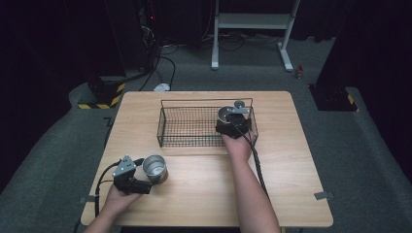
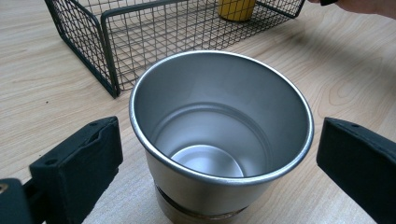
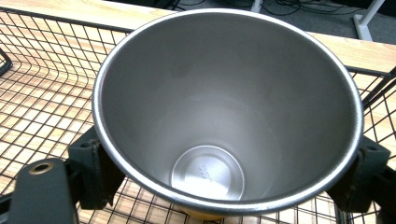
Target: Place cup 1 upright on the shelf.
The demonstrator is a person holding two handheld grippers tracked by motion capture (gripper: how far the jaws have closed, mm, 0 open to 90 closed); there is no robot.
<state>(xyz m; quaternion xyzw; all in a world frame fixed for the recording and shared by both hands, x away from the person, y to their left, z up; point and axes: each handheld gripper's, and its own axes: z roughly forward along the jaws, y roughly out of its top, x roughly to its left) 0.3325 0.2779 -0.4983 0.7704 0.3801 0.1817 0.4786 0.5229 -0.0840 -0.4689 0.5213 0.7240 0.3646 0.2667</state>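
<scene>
A steel cup [image 1: 155,168] stands upright on the wooden table [image 1: 209,194] at the front left. My left gripper [image 1: 145,174] is open around it; in the left gripper view both black jaws flank the cup [image 2: 219,140] with a gap on each side. A second steel cup [image 1: 225,114] sits inside the right end of the black wire basket [image 1: 204,100], and my right gripper [image 1: 232,122] is shut on it. The right gripper view looks into this cup [image 3: 224,116], jaws pressed on both sides, above the basket mesh [image 3: 37,93].
The basket [image 2: 107,46] lies beyond the left cup, with the yellow lower part of the other cup [image 2: 236,8] inside it. Bare tabletop surrounds the basket. Beyond the table are a white stand [image 1: 252,22] and floor cables [image 1: 165,63].
</scene>
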